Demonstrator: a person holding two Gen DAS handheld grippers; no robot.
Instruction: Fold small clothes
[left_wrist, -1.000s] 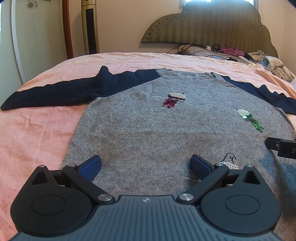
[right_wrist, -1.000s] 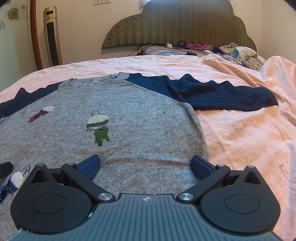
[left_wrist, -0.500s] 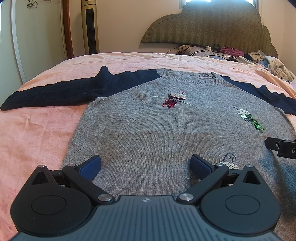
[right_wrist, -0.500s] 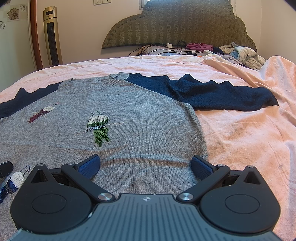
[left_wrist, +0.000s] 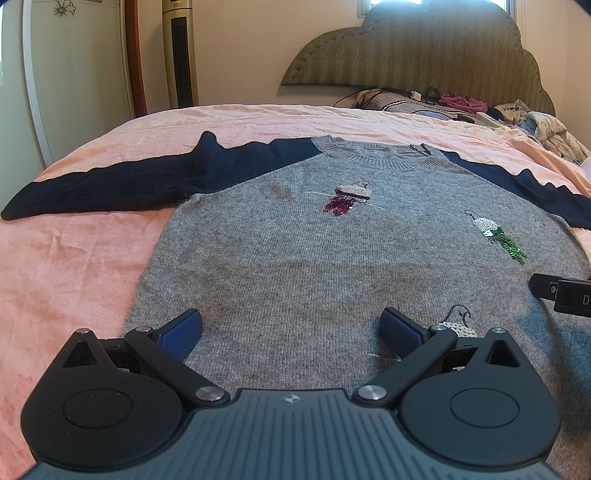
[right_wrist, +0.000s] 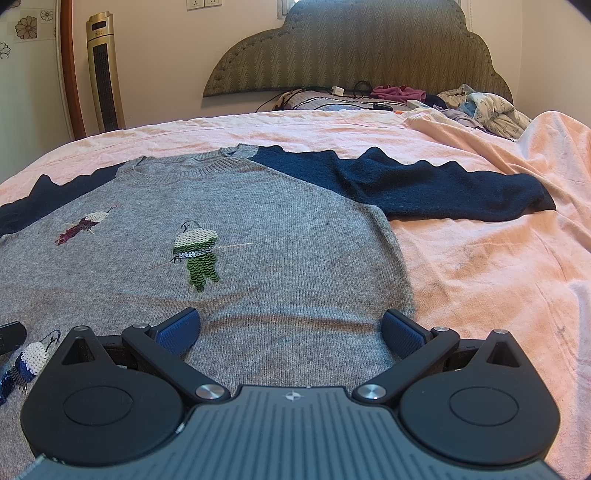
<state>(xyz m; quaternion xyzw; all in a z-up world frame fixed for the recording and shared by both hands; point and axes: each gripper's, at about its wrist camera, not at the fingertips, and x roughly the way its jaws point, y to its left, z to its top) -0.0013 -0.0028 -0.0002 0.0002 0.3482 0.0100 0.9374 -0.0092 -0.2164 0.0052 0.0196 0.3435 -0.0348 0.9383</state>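
Grey sweater (left_wrist: 332, 266) spread flat mid-bed (left_wrist: 74, 258), hem under both claws; left claw (left_wrist: 291, 326) wide, right claw (right_wrist: 291, 326) wide, holding nothing.

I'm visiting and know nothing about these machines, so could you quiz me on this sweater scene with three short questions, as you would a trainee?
1. True or false: the left gripper has its jaws clamped on the sweater.
2. What colour are the sweater's sleeves?
   A. red
   B. navy
   C. white
3. Fill in: the sweater lies flat on a ___ bedsheet.

Key:
1. False. Both the left gripper and the right gripper are open above the hem.
2. B.
3. Pink.
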